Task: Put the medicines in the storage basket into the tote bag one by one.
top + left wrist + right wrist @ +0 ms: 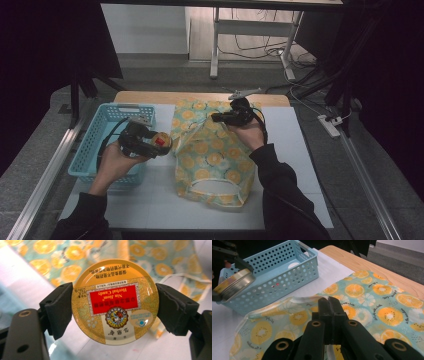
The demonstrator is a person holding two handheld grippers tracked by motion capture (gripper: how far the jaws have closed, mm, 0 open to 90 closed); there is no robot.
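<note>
A round yellow candy tin (115,302) with a red label sits squarely between the jaws of my left gripper (115,308), which is shut on its rim. In the high view the tin (161,141) hangs between the blue basket (107,112) and the orange-print cloth bag (215,160). My right gripper (220,118) is over the bag's far end. Its jaws are pressed together (329,302) and appear to pinch the bag's fabric (372,295), which rises in a ridge toward it. The right gripper view shows the tin (234,285) off to the left, in front of the basket (287,272).
The bag lies on a white sheet (300,150) over a wooden table (150,97), its looped handle (212,187) toward the near edge. The perforated basket stands at the table's left. Metal rails (45,175) run along both sides of the table.
</note>
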